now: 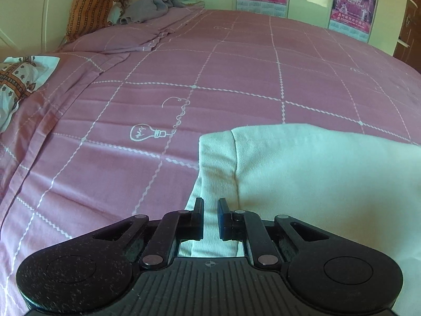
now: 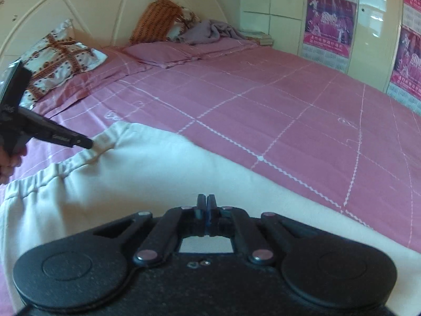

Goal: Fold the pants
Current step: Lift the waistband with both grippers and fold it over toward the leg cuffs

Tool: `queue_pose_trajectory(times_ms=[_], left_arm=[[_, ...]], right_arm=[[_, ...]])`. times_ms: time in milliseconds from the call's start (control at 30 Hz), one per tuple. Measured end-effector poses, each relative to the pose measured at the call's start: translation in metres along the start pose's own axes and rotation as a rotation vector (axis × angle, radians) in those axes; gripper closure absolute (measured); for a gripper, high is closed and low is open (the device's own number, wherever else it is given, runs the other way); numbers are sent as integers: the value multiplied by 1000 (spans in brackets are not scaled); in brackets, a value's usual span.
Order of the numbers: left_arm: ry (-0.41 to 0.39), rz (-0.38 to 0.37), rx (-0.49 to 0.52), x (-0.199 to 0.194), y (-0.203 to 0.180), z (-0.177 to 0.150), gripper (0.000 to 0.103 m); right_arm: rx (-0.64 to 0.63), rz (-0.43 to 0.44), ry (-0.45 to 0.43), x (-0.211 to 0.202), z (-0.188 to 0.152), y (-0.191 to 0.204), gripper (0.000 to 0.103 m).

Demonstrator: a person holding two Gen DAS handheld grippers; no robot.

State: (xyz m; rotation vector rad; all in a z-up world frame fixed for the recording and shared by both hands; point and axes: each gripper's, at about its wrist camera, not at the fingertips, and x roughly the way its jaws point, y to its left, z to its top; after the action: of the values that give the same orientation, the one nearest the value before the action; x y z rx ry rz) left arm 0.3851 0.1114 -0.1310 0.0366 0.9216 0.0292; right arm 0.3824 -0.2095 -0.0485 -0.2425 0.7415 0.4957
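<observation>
White pants (image 2: pixel 147 184) spread across the near part of a pink bedspread (image 2: pixel 289 110) with a white grid pattern; elastic waistband (image 2: pixel 52 169) toward the left in the right wrist view. In the left wrist view, same pants (image 1: pixel 302 173) occupying the lower right, a corner of the fabric raised off the bed.

Left gripper (image 1: pixel 211 210): jaws nearly together, a narrow gap between them filled by a band of white fabric; clamped on the pants at the waistband end. Confirmed from the right wrist view: tip of the left gripper (image 2: pixel 88 142) pinching the waistband corner, cloth lifted there. A hand (image 2: pixel 10 162) on its handle at the left edge.

Right gripper (image 2: pixel 207 201): jaws pressed together above the white cloth. Fabric between the pads not discernible; cannot tell whether any is caught.

Surroundings: patterned pillow (image 2: pixel 58 60) near the cream headboard (image 2: pixel 79 8), orange striped pillow (image 2: pixel 155 18) upright behind it, crumpled grey garment (image 2: pixel 210 33) at the far side of the bed. Light-bulb drawing (image 1: pixel 147 133) printed on the bedspread, just left of the pants. Pink posters (image 1: pixel 354 2) on the cupboard doors beyond the bed.
</observation>
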Motion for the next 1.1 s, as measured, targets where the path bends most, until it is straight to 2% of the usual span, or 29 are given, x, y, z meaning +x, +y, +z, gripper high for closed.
queue_pose_trajectory(times_ms=[67, 133, 167, 200, 233, 300, 367, 433, 500, 567, 600, 633, 667, 700, 733, 900, 1100], left_arm=[[12, 3, 15, -4, -1, -4, 92], [6, 16, -3, -5, 1, -1, 92], [3, 23, -21, -3, 4, 3, 92], [4, 31, -30, 2, 7, 7, 92], [9, 38, -37, 9, 9, 10, 92], [24, 42, -41, 25, 14, 17, 92], [36, 32, -55, 44, 18, 24, 92], [50, 24, -74, 60, 23, 30, 92], [68, 4, -74, 76, 26, 33, 92], [65, -2, -40, 83, 22, 33, 92], [58, -2, -16, 84, 20, 32, 93], [53, -4, 8, 84, 18, 32, 99], [52, -7, 20, 84, 16, 31, 102], [48, 5, 38, 83, 13, 30, 103], [38, 29, 62, 80, 7, 29, 103], [9, 42, 25, 57, 3, 21, 103], [-36, -42, -22, -16, 19, -7, 103]], right_arm=[[-45, -40, -13, -13, -7, 12, 100], [-53, -72, 10, -8, -7, 9, 63], [-55, -109, 23, 0, -4, 5, 19], [-62, -126, 20, 7, -2, 2, 6], [-69, -130, 5, 13, -1, -2, 11], [-17, -103, 52, 37, 5, -15, 44], [25, -72, 85, 64, 13, -29, 52], [1, -83, 96, 88, 22, -37, 48], [-12, -86, 115, 113, 32, -45, 22], [-46, -115, 104, 130, 39, -50, 18], [-51, -88, 136, 140, 39, -54, 26], [-38, -38, 173, 148, 39, -58, 31], [-23, -12, 173, 149, 38, -62, 42], [-19, 11, 169, 147, 38, -63, 81], [-12, 44, 160, 142, 38, -62, 102], [-93, 32, 132, 106, 24, -28, 101], [-150, 64, 9, 2, 3, 25, 101]])
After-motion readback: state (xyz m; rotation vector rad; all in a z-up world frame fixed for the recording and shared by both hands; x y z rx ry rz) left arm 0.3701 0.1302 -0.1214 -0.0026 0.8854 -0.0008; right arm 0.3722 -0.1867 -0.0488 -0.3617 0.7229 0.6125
